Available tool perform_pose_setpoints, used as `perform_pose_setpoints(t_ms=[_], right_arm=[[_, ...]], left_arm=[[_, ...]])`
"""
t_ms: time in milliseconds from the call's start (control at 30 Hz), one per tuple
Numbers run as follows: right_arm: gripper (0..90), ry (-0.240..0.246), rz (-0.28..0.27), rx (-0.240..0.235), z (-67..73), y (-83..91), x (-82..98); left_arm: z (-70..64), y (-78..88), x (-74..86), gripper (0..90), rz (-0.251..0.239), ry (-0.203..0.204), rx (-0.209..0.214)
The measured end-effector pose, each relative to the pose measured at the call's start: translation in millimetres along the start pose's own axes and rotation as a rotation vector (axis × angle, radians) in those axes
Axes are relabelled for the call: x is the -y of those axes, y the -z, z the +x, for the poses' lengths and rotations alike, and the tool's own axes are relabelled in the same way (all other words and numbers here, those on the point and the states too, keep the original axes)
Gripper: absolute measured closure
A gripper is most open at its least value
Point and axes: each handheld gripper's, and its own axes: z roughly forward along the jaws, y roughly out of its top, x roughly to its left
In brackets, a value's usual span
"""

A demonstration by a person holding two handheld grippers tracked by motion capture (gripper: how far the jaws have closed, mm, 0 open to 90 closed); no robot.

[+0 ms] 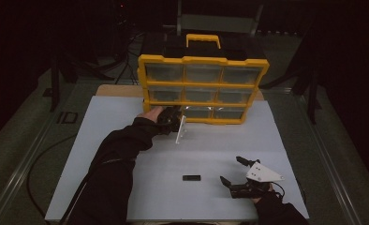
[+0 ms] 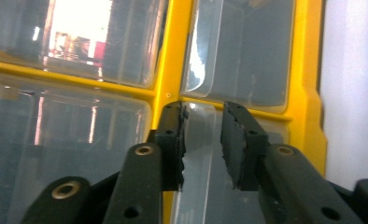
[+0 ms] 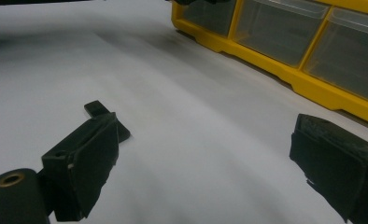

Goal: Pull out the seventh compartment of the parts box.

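While my left gripper (image 2: 203, 144) has its fingers (image 2: 238, 144) around a clear drawer's front tab (image 2: 198, 140) on the yellow organizer (image 1: 202, 89) at the tabletop's (image 1: 126, 117) far edge, not visibly pressing, my right gripper (image 1: 232, 169) rests released near the front right corner.

The organiser's frame (image 1: 202, 60) is glossy yellow plastic, its drawers (image 2: 102, 46) clear, smooth, reflective plastic, the counter (image 1: 210, 150) a matt white sheet, and the left tool (image 2: 203, 140) matt black with rough, worn pads (image 2: 233, 140).
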Motion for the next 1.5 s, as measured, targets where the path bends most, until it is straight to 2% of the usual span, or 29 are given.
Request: perform_pose_setpoints(t_ms=[33,133,467,667,767,833,900,1033,1100,1167,1500], right_arm=[[8.1,-0.008,-0.002,-0.001,0.5,-0.3,0.0],[8.1,-0.007,0.0,0.001,-0.6,-0.1,0.3],[8.1,-0.009,-0.001,0.002,-0.9,0.1,0.0],[8.1,-0.009,-0.002,-0.002,-2.0,-0.4,0.4],[8.1,-0.012,-0.003,-0.003,-2.1,-0.5,0.7],[8.1,-0.014,-0.001,-0.003,-2.0,-0.4,0.8],[8.1,-0.018,-0.002,0.001,-2.2,-0.2,0.7],[8.1,-0.013,0.0,0.0,-2.2,-0.5,0.9],[8.1,-0.011,-0.002,-0.003,-2.2,-0.5,0.7],[8.1,-0.009,-0.003,-0.001,-1.9,-0.3,0.4],[8.1,-0.009,-0.003,-0.001,-2.0,-0.2,0.4]], left_arm=[[0.4,0.2,-0.4,74.2,0.004,-0.002,-0.01],[1.5,0.3,-0.9,74.9,0.009,-0.011,-0.007],[7.2,0.7,-2.1,75.5,0.014,-0.022,0.03],[12.2,2.3,-3.5,76.0,0.028,-0.068,0.052],[15.3,3.1,-4.4,76.1,0.033,-0.076,0.071],[16.3,3.7,-4.9,76.0,0.021,-0.052,0.075],[16.1,5.2,-7.9,76.1,0.029,-0.068,0.079],[16.7,7.1,-7.1,76.1,0.022,-0.059,0.09],[17.3,5.9,-5.9,75.9,0.004,-0.007,0.106],[20.1,5.2,-3.9,75.6,-0.003,0.028,0.13],[26.4,3.7,-3.8,75.4,0.003,0.019,0.188]])
